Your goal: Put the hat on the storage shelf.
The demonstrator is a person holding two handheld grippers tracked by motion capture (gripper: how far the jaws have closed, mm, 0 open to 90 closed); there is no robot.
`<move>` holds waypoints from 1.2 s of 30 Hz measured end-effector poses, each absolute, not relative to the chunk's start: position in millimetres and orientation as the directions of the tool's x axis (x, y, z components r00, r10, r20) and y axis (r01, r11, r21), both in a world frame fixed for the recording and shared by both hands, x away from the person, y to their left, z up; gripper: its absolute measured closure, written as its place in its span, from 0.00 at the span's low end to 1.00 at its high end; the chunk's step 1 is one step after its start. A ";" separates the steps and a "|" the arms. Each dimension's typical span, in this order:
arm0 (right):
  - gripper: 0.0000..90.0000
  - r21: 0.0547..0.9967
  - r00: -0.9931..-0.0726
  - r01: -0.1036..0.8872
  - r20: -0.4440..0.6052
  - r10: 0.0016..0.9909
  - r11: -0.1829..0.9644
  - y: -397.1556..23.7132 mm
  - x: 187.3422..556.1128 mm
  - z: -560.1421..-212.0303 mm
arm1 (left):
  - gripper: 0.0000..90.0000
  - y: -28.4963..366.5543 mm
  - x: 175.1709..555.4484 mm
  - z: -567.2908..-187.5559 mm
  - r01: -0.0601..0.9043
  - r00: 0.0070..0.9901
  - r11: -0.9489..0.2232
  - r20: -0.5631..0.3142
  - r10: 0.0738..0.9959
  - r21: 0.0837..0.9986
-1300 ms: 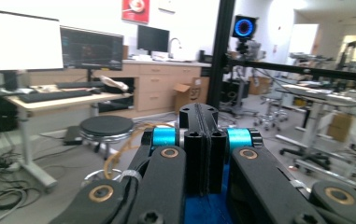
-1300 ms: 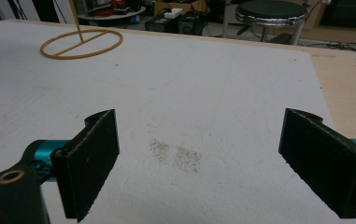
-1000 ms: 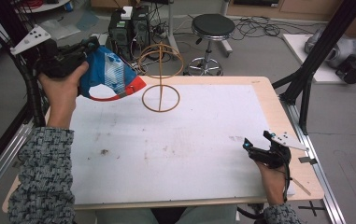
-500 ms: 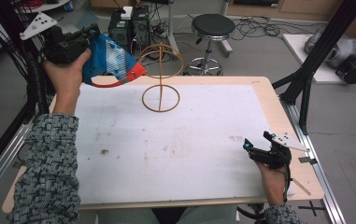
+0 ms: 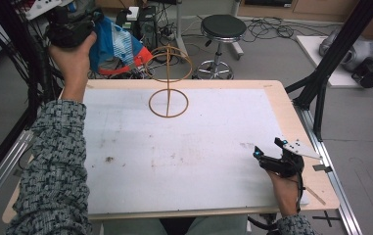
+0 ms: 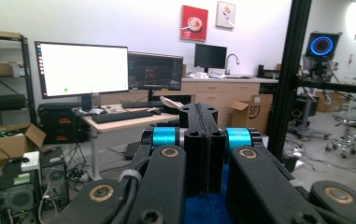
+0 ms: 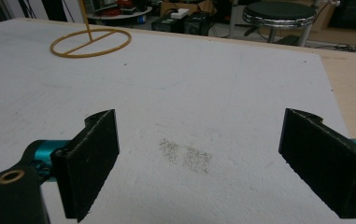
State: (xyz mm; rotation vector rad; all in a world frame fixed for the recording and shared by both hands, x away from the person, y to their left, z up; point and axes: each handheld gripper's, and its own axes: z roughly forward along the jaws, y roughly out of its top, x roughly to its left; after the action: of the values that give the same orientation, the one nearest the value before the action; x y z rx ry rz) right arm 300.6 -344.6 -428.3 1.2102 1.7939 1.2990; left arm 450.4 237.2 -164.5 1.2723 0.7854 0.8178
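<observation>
Blue bag [image 5: 118, 46], grip probably hidden

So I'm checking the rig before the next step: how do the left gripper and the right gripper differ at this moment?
The left gripper is raised above the table's far left corner; the right gripper rests low on the white table near its right edge. The left one's jaws are shut on a blue, red and white bag; the right one's jaws stand wide open with nothing between them. Both are black, hand-held two-jaw grippers.
</observation>
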 end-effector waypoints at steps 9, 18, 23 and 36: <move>0.13 0.942 -0.397 0.321 0.043 0.917 0.095 -345.6 299.9 -428.0 | 0.99 235.0 465.5 -148.3 -0.100 0.462 0.102 -0.045 0.886 0.990; 0.13 0.942 -0.395 0.321 0.038 0.918 0.099 -345.7 299.8 -427.9 | 0.99 230.9 483.2 -143.5 -0.091 0.447 0.103 -0.052 0.893 0.990; 0.13 0.942 -0.399 0.318 0.033 0.916 0.105 -345.6 299.2 -427.9 | 0.99 225.3 493.1 -145.0 -0.085 0.436 0.103 -0.056 0.898 0.991; 0.13 0.941 -0.404 0.316 0.021 0.914 0.118 -345.9 299.1 -427.9 | 0.99 204.2 511.7 -143.9 -0.090 0.418 0.108 -0.061 0.907 0.990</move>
State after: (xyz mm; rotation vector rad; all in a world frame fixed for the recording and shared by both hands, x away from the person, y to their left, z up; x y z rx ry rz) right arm 299.1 -345.9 -427.9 1.1939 1.8037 1.2884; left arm 511.7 204.2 -143.9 1.2387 0.8552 0.8834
